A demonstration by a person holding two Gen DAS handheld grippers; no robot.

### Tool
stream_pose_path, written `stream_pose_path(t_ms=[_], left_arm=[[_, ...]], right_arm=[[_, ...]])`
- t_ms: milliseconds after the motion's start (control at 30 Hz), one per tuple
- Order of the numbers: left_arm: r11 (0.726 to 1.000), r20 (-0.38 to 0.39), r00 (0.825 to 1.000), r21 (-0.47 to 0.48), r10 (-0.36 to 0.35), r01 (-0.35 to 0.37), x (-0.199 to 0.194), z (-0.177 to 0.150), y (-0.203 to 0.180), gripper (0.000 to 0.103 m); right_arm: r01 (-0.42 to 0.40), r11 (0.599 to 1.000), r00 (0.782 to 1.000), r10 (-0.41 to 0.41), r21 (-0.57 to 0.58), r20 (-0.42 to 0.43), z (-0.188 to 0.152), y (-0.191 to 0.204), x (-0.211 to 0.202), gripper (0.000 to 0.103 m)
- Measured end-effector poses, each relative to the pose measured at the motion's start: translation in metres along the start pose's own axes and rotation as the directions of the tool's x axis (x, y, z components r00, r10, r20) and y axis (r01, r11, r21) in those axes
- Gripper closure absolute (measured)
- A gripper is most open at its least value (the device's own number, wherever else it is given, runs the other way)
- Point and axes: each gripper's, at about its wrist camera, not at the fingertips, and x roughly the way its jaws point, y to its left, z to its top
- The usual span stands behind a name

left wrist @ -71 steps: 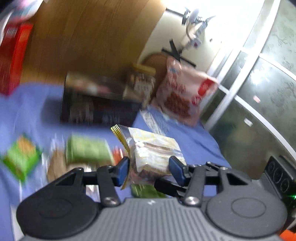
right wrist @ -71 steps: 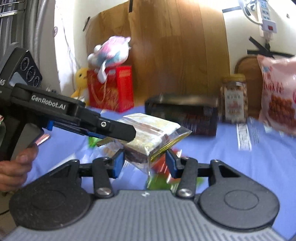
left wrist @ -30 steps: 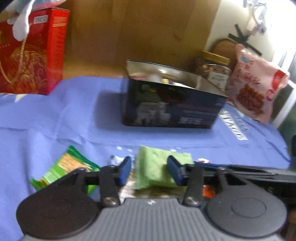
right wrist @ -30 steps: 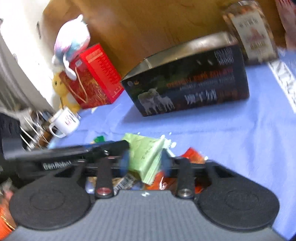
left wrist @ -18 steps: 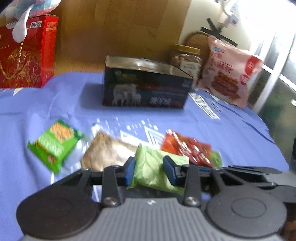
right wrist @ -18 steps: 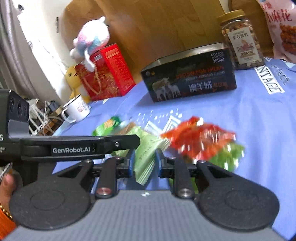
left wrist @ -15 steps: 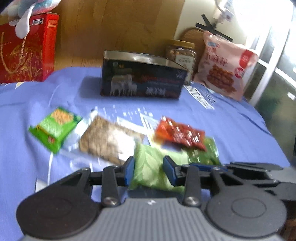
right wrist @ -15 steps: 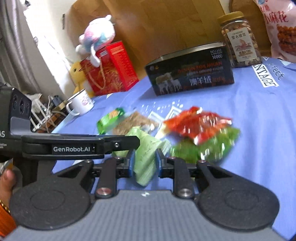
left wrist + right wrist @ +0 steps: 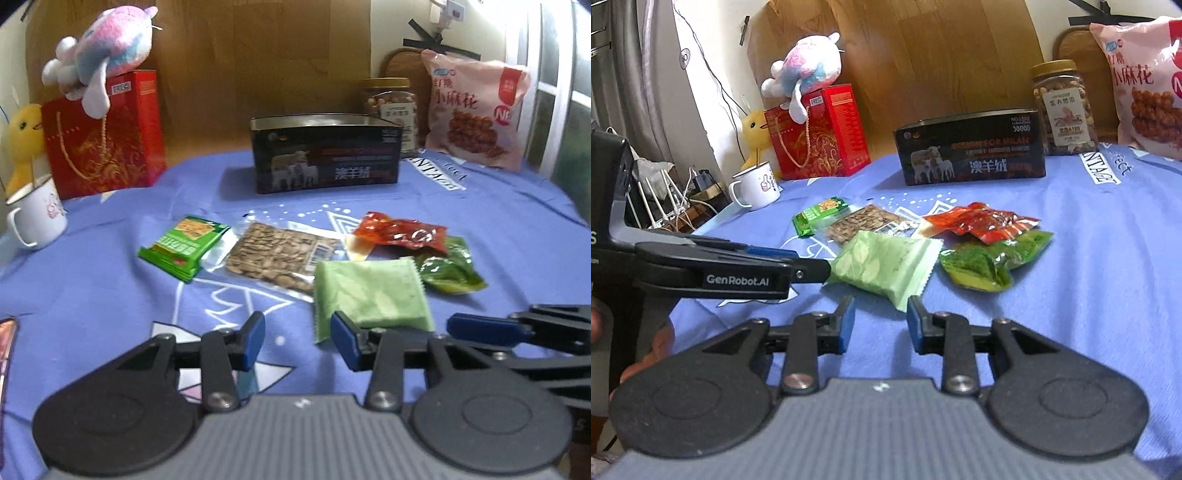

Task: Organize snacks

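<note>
Pale green packet [image 9: 371, 293] lying flat on blue cloth [image 9: 480, 206], in front of black tin [image 9: 325, 153]. Left gripper [image 9: 297, 338] and right gripper [image 9: 880, 320] both hovering spread, holding nothing. Packet looking light, soft, crinkly; crimped edge offering best pinch.

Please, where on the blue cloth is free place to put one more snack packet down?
Bare cloth lies left of the green biscuit packet, toward the white mug. Another patch lies right of the red packet. The middle is crowded: seed packet, pale green packet, dark green packet.
</note>
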Motion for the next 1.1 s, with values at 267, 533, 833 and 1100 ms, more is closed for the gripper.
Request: stream_pose_path(t_ms=[267, 533, 833, 1100], left_arm=[[0.998, -0.014, 0.998, 0.002, 0.063, -0.063, 0.005, -0.003, 0.008, 0.061], [0.991, -0.013, 0.991, -0.001, 0.131, -0.131, 0.008, -0.003, 0.022, 0.061], [0.988, -0.017, 0.988, -0.009, 0.154, -0.154, 0.012, -0.003, 0.031, 0.059], [0.987, -0.019, 0.987, -0.012, 0.158, -0.158, 0.015, -0.002, 0.035, 0.057]], right_arm=[[0.001, 1.000, 1.000, -0.001, 0.011, 0.001, -0.004, 0.003, -0.002, 0.068], [-0.004, 1.000, 1.000, 0.004, 0.022, 0.003, -0.006, 0.002, -0.002, 0.064], [-0.007, 1.000, 1.000, 0.007, 0.029, -0.003, -0.007, 0.001, 0.000, 0.063], [-0.007, 1.000, 1.000, 0.008, 0.029, -0.003, -0.006, 0.001, -0.001, 0.062]])
